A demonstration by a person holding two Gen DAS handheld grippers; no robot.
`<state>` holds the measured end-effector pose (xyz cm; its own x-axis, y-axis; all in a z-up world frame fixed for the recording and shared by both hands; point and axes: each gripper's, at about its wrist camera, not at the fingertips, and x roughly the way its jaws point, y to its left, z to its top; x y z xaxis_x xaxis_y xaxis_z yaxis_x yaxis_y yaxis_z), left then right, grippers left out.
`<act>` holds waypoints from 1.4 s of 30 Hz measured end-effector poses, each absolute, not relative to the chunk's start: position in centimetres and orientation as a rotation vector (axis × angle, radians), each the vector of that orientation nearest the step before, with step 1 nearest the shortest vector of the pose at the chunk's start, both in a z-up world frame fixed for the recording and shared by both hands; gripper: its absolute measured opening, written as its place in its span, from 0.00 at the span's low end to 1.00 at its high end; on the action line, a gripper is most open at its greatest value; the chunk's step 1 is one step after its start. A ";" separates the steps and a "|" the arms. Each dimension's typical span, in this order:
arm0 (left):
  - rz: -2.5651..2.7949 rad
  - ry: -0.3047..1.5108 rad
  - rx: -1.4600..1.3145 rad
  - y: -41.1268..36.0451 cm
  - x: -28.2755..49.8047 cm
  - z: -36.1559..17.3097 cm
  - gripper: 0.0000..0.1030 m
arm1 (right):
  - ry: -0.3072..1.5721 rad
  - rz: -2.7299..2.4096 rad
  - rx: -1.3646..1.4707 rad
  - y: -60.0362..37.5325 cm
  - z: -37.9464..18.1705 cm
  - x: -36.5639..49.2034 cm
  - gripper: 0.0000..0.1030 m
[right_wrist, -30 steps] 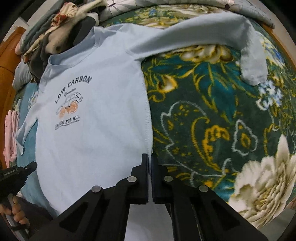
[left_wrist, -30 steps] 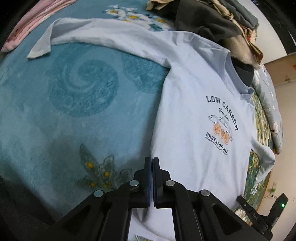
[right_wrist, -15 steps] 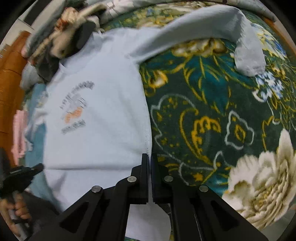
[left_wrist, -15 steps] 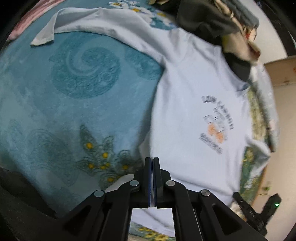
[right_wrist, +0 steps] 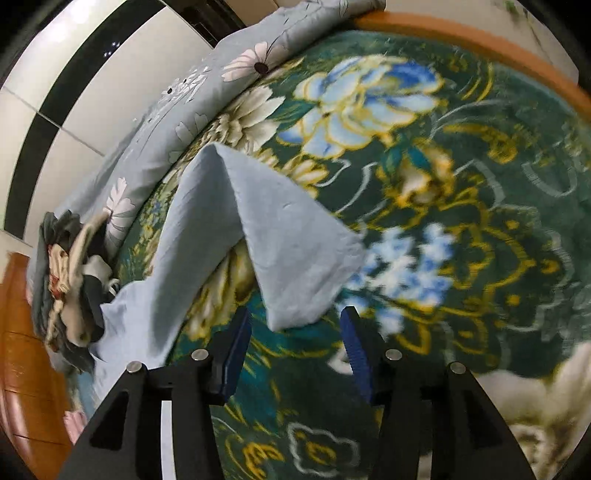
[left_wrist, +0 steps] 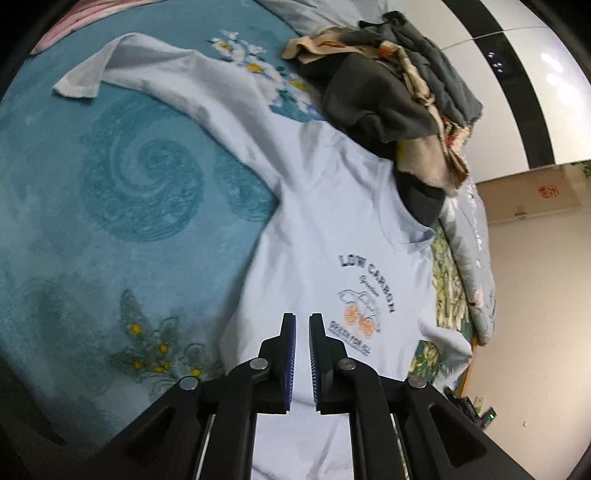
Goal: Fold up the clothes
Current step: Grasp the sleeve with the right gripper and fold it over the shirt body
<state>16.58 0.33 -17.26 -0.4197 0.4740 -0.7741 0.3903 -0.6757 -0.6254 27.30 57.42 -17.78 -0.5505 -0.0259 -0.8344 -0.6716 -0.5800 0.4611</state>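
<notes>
A light blue long-sleeved shirt (left_wrist: 332, 229) with a "LOW CARBON" print lies face up across a teal blanket (left_wrist: 110, 240). Its far sleeve (left_wrist: 177, 74) stretches out to the upper left. My left gripper (left_wrist: 302, 325) hangs over the shirt's lower front. Its jaws are a narrow slit apart and opening, with nothing between them. In the right wrist view the other sleeve (right_wrist: 288, 236) lies bent over on a dark green floral blanket (right_wrist: 480, 240). My right gripper (right_wrist: 295, 317) is opening, and the cuff's corner sits just ahead of its fingertips, untouched.
A heap of dark and patterned clothes (left_wrist: 388, 85) rests at the shirt's collar, also visible as a pile (right_wrist: 70, 280) at the left. A grey floral quilt (right_wrist: 177, 110) runs along the wall. The wooden bed edge (right_wrist: 480, 44) borders the green blanket, and pink cloth (left_wrist: 55, 22) lies far left.
Both grippers were shut at the shirt's bottom corners; both have now parted, the right one widely. The right gripper swung away to the sleeve's cuff. The left one lifted and tilted up.
</notes>
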 end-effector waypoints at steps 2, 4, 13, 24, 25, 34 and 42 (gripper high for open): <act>2.287 -1.189 -1.661 0.1 16.9 -16.9 0.09 | 1.171 2.153 -1.198 56.8 -18.7 26.2 0.50; 2.304 -1.141 -1.667 0.5 16.8 -16.7 0.09 | 1.147 2.122 -1.207 56.4 -19.3 25.4 0.49; 2.332 -1.131 -1.688 0.3 16.3 -16.5 0.09 | 0.901 2.061 -1.128 62.2 -15.7 25.4 0.04; 2.330 -0.915 -1.694 2.9 13.1 -15.4 0.22 | 0.899 2.001 -1.208 67.6 -16.5 24.2 0.06; 2.336 -0.894 -1.708 2.6 13.1 -15.7 0.22 | 0.912 1.991 -1.233 67.7 -17.0 24.2 0.06; 2.227 -1.116 -1.795 -0.9 12.7 -19.7 0.23 | 1.100 1.973 -1.154 67.1 -18.2 27.0 0.43; 2.197 -1.191 -1.787 -2.0 12.4 -20.3 0.23 | 1.183 1.845 -1.061 66.7 -19.8 24.3 0.43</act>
<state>12.39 -2.04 -20.33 -0.3218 0.4998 -0.8042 0.4011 -0.6974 -0.5939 24.29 66.72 -19.83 -0.4264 0.1188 -0.8967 -0.8646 -0.3449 0.3654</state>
